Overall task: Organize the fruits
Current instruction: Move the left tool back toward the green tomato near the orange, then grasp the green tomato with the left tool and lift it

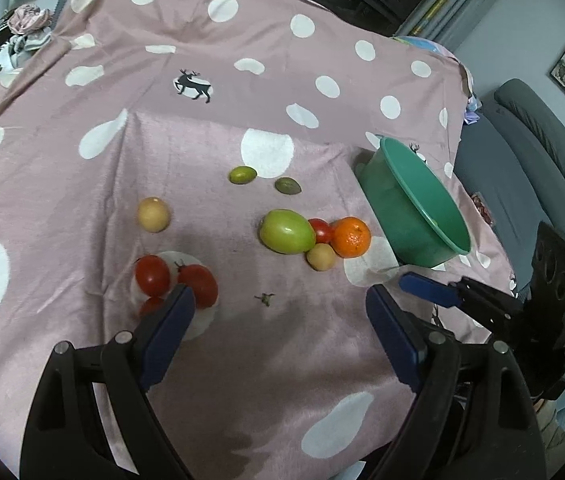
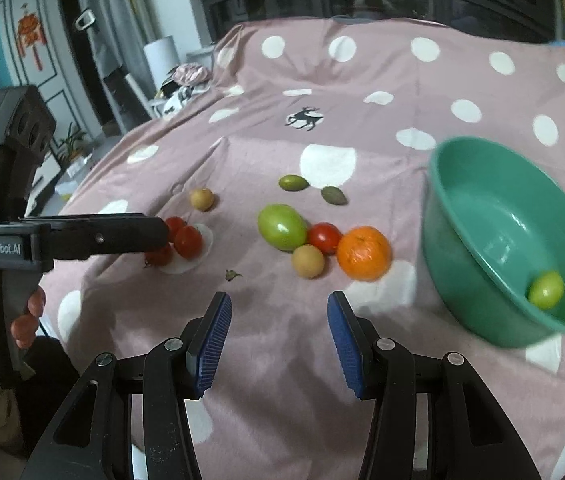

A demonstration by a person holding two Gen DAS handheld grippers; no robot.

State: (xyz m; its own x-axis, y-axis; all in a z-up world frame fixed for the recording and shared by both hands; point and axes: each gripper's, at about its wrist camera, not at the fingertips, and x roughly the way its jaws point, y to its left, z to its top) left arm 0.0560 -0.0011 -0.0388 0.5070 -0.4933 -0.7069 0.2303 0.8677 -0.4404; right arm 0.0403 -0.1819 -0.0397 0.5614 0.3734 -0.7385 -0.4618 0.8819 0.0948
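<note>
In the left wrist view my left gripper (image 1: 280, 304) hangs open over the spotted pink cloth with nothing between its fingers. Its left finger (image 1: 178, 312) is just in front of three red tomatoes (image 1: 198, 284). Further right lie a big green fruit (image 1: 286, 231), a small red tomato (image 1: 319, 230), an orange (image 1: 350, 237) and a small tan fruit (image 1: 321, 257). My right gripper (image 2: 278, 320) is open and empty, low over the cloth, short of the orange (image 2: 363, 253). To its right the tilted green bowl (image 2: 502, 220) holds one small green fruit (image 2: 545, 290).
A tan round fruit (image 1: 153, 214), a small green fruit (image 1: 242, 175) and an olive-coloured one (image 1: 287, 186) lie farther back. A loose stem (image 1: 265, 299) lies on the cloth. A grey sofa (image 1: 530, 168) stands beyond the right edge. A person's hand (image 2: 22, 320) grips the left tool.
</note>
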